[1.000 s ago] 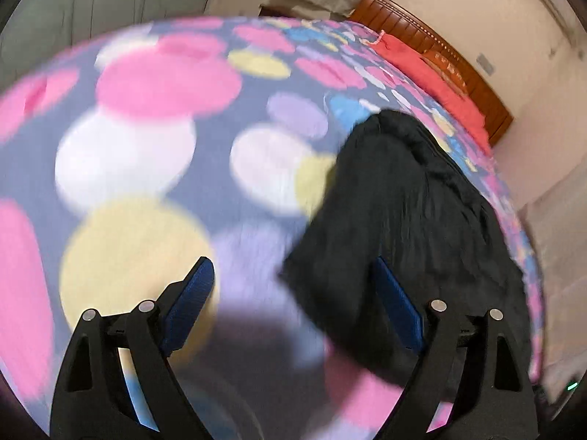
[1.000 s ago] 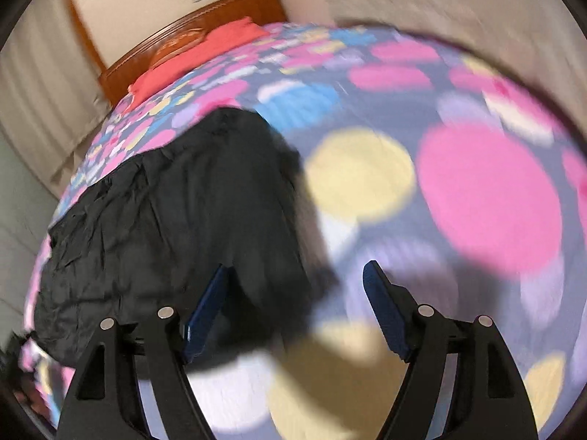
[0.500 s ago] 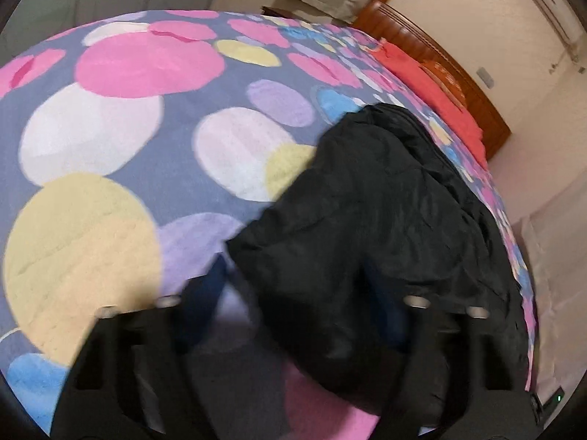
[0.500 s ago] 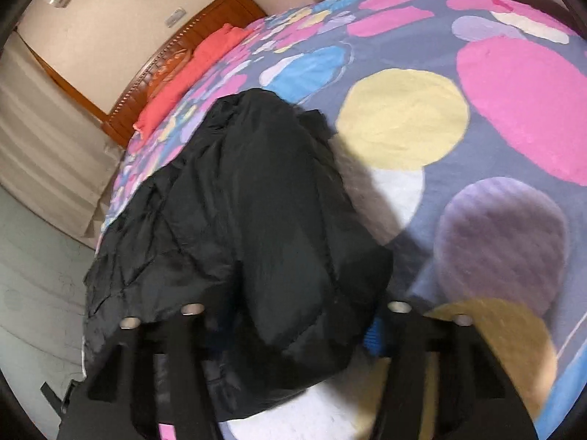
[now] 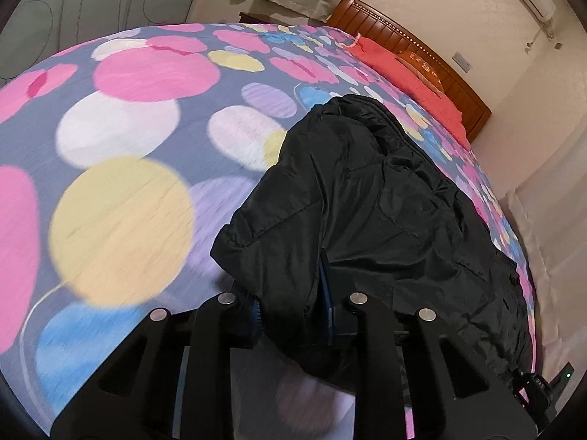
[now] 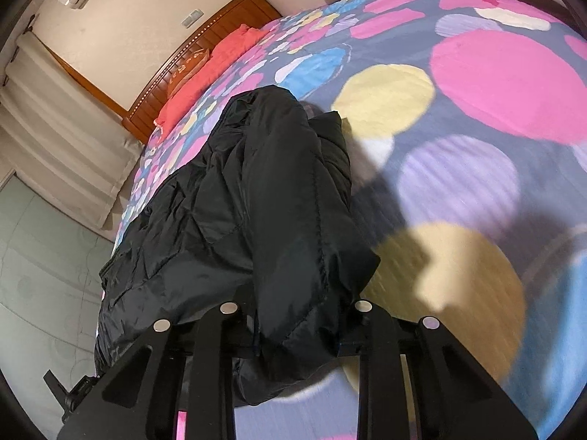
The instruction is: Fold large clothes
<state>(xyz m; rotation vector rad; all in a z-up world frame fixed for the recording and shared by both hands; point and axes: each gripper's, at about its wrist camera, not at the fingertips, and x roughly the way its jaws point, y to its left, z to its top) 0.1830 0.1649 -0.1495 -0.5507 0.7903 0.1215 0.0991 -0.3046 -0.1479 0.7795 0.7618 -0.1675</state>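
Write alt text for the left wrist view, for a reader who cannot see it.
The left gripper is shut on a bunched edge of a black padded jacket, which lies spread across a bed cover printed with big pink, yellow, white and lilac dots. Beyond it are red pillows against a wooden headboard.

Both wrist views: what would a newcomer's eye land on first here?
The black puffy jacket dominates, lying in a heap along the bed's edge, with its near edge pinched in both the left gripper and the right gripper. Around it spreads the bedspread with big pink, yellow and lilac dots, and red pillows sit against the wooden headboard beyond.
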